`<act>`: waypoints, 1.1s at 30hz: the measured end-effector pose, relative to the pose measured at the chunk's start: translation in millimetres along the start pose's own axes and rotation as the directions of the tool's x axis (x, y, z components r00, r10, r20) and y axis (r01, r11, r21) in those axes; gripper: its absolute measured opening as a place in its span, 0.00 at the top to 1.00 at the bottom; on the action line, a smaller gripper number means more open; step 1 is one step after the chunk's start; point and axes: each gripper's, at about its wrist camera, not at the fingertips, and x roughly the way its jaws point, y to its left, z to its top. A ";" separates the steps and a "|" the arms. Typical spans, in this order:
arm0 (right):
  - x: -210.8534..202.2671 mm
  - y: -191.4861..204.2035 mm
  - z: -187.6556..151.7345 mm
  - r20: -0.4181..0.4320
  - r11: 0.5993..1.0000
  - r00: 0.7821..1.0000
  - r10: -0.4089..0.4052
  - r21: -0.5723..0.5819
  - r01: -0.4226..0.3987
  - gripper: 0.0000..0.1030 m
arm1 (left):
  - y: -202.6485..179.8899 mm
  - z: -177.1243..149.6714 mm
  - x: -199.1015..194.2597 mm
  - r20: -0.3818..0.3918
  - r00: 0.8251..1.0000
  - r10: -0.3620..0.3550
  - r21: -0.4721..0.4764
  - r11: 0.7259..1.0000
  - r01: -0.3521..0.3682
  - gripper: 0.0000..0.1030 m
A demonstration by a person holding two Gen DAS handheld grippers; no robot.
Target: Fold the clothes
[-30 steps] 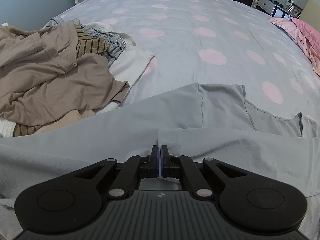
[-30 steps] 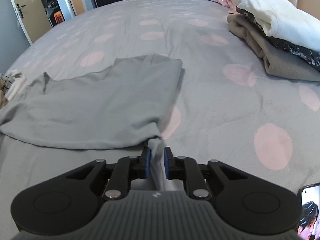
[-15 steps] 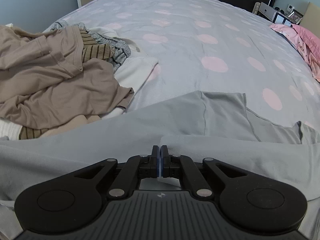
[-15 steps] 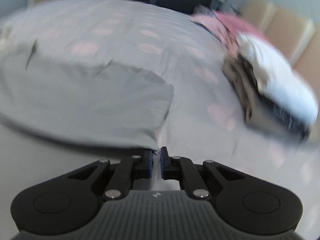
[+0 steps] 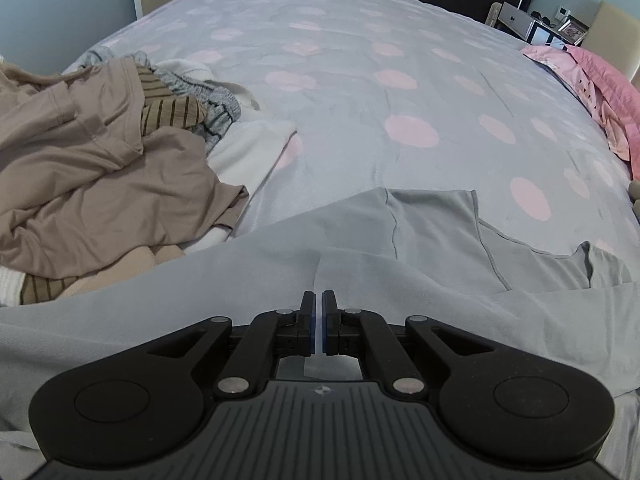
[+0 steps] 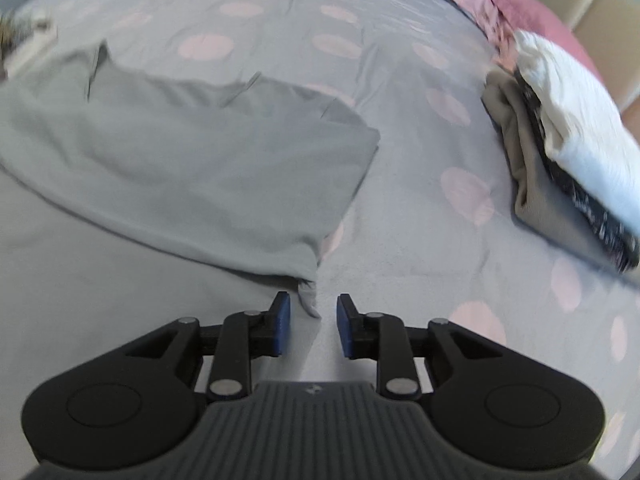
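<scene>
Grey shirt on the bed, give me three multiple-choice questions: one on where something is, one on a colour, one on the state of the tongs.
1. Where is the folded stack?
A. right of the grey shirt
B. on top of the shirt
C. on the floor

2. What colour are the bedspread spots?
A. green
B. pink
C. black

3. How are the right tongs?
A. shut on a pillow
B. out of view
C. open

Answers: 1 A, the stack lies right of the shirt; 2 B, pale pink dots cover the grey spread; 3 C, a clear gap shows between the blue pads, while the left tongs pinch the shirt.
</scene>
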 end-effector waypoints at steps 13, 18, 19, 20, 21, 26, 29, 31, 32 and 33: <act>54.8 -92.1 74.1 0.047 0.876 0.984 0.169 0.450 -0.172 0.63 | 5.9 4.9 6.7 -0.014 1.000 -0.017 -0.051 0.999 0.016 0.95; 77.7 -98.1 91.4 0.070 0.831 0.975 0.212 0.511 -0.217 0.56 | 4.6 6.6 8.7 -0.014 1.000 -0.018 -0.054 0.998 0.017 0.95; 82.3 -98.2 94.0 0.073 0.826 0.974 0.216 0.519 -0.222 0.56 | 5.1 7.0 8.7 -0.012 1.000 -0.018 -0.056 0.998 0.017 0.95; 86.7 -97.6 95.4 0.071 0.824 0.975 0.211 0.523 -0.217 0.56 | 5.5 7.3 8.7 -0.009 1.000 -0.017 -0.059 0.998 0.016 0.95; 90.7 -97.1 96.1 0.071 0.822 0.976 0.206 0.528 -0.212 0.56 | 5.8 7.6 8.8 -0.008 1.000 -0.018 -0.060 0.998 0.017 0.95; 98.0 -92.2 98.7 0.084 0.823 0.973 0.213 0.521 -0.226 0.87 | 7.7 7.7 11.7 -0.005 1.000 -0.020 -0.062 0.998 0.020 0.94; 94.4 -87.9 101.9 0.083 0.858 0.985 0.152 0.484 -0.173 0.98 | 8.1 7.4 12.2 -0.005 1.000 -0.022 -0.064 0.998 0.021 0.94; 89.1 -91.5 100.3 0.092 0.863 0.994 0.065 0.495 -0.103 0.98 | 7.5 7.2 11.5 -0.002 1.000 -0.026 -0.062 0.998 0.026 0.94; 87.2 -93.9 99.4 0.093 0.863 0.995 0.029 0.500 -0.072 0.98 | 7.1 7.1 10.9 0.000 1.000 -0.028 -0.059 0.998 0.028 0.94; 87.2 -96.6 98.1 0.093 0.860 0.995 0.027 0.505 -0.071 0.98 | 6.2 6.7 11.2 -0.002 1.000 -0.029 -0.056 0.998 0.029 0.94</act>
